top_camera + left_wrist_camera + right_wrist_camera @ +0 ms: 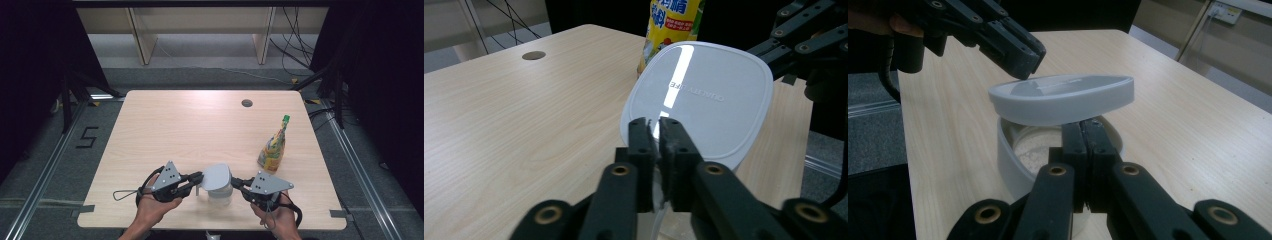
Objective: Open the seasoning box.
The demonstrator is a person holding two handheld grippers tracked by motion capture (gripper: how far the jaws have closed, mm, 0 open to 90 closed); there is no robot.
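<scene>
Left tongs [199, 178] pinch the grey lid [216, 176] tilted above the container [1013, 150], whose rim right tongs [1087, 127] clamp.

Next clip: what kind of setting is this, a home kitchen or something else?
Probably a lab recording rig, not a kitchen: a bare wooden table on grey carpet, metal floor rails, loose cables behind, black curtains at both sides.

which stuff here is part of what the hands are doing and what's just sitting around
In use:
- grey lid, lifted, pinched by left hand-held gripper
- white container, rim pinched by right hand-held gripper

Lying about:
- yellow spouted pouch, standing apart on the table
</scene>
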